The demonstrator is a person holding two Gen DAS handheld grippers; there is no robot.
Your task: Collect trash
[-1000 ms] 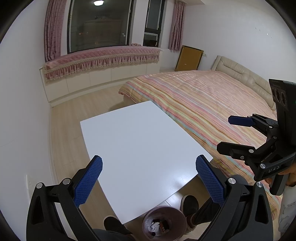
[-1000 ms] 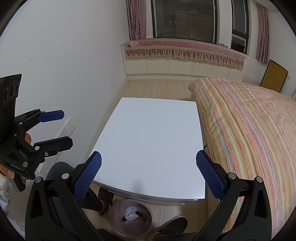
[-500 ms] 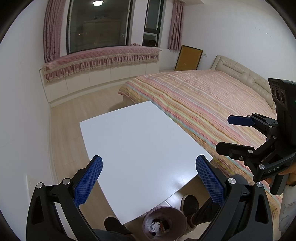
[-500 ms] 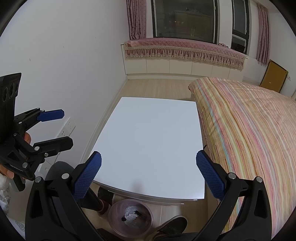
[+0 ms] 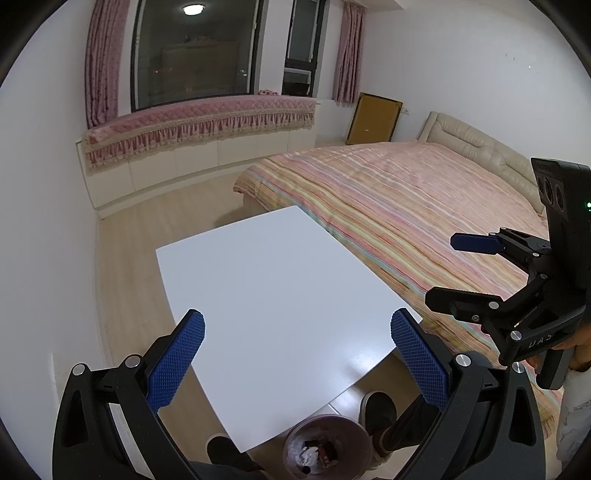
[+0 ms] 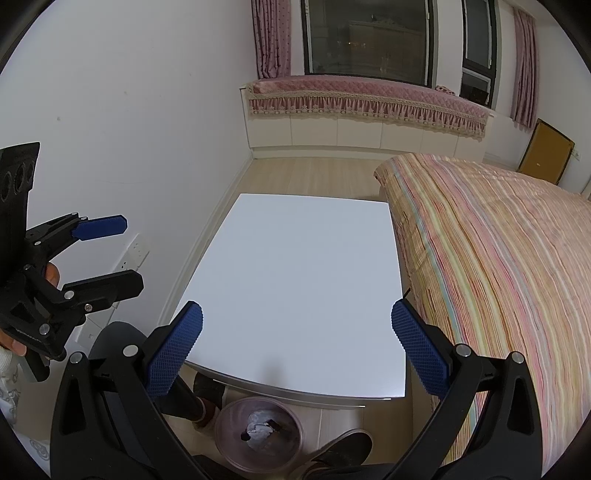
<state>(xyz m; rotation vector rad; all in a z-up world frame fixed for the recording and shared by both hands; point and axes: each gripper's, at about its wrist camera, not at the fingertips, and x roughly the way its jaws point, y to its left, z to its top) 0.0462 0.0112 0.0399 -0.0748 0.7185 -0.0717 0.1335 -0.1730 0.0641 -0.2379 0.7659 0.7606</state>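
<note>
White square tabletop (image 6: 295, 273) shows no litter; I hold left gripper (image 5: 295, 354) and right gripper (image 6: 295, 339) spread wide and unloaded above translucent round bin (image 6: 258, 432), apparently finished.

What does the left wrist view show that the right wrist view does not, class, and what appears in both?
Only the left wrist view shows the padded beige headboard, the ceiling lamp's reflection in the window, and the right tool, open and holding nothing.

Only the right wrist view shows the wall sockets low on the white wall, and the left tool, also open with nothing in it.

Both show the white table, the striped bed, the pink window seat, the brown board leaning in the corner, and the trash bin with trash inside, at the person's feet.
</note>
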